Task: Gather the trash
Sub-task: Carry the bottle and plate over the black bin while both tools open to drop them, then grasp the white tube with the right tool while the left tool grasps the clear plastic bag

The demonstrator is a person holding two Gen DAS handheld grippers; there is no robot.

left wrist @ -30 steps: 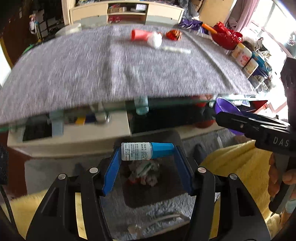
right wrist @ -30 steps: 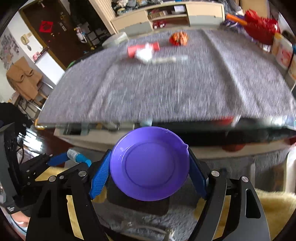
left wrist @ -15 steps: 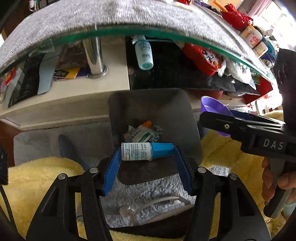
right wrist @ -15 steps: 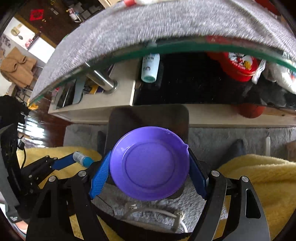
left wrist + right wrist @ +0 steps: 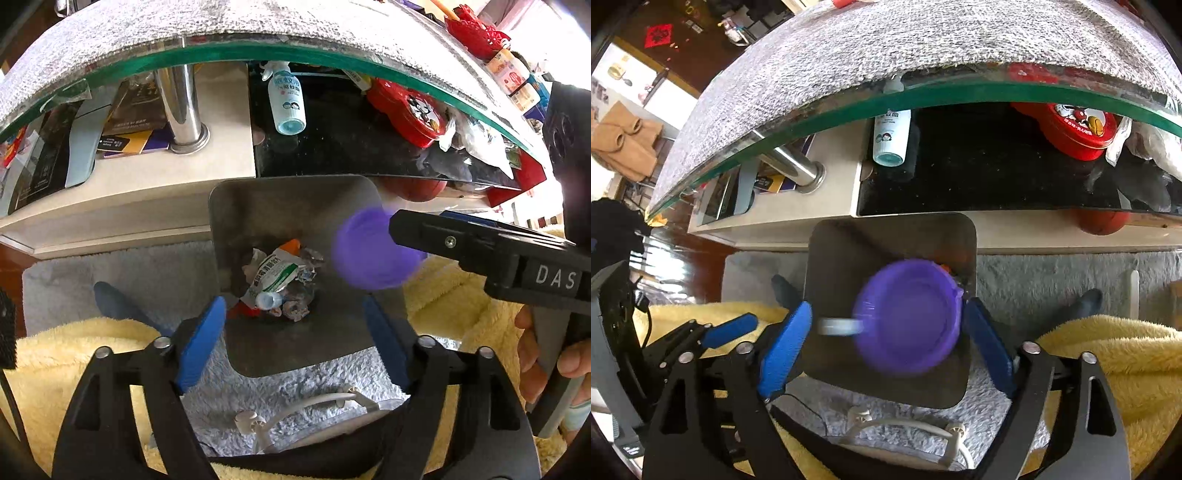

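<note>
Both grippers hang over a dark grey trash bin (image 5: 295, 199) on the floor in front of the table; it also shows in the right wrist view (image 5: 849, 251). My left gripper (image 5: 295, 332) is open and empty. The small blue-capped bottle (image 5: 267, 300) lies in the bin on crumpled wrappers (image 5: 275, 273). My right gripper (image 5: 886, 339) is open. The purple bowl (image 5: 908, 317) is blurred, loose between the fingers and falling into the bin; the left wrist view shows it (image 5: 369, 247) beside the right gripper's finger (image 5: 461, 240).
The glass table edge with grey cloth (image 5: 258, 26) overhangs a lower shelf holding a white spray bottle (image 5: 286, 103), a red tin (image 5: 406, 110) and books (image 5: 125, 125). Yellow fleece (image 5: 74, 354) flanks the bin. A white cable (image 5: 303, 406) lies on the grey rug.
Both grippers opened. The blue-capped bottle dropped from the left gripper into the bin. The purple bowl left the right gripper's hold and is dropping toward the bin.
</note>
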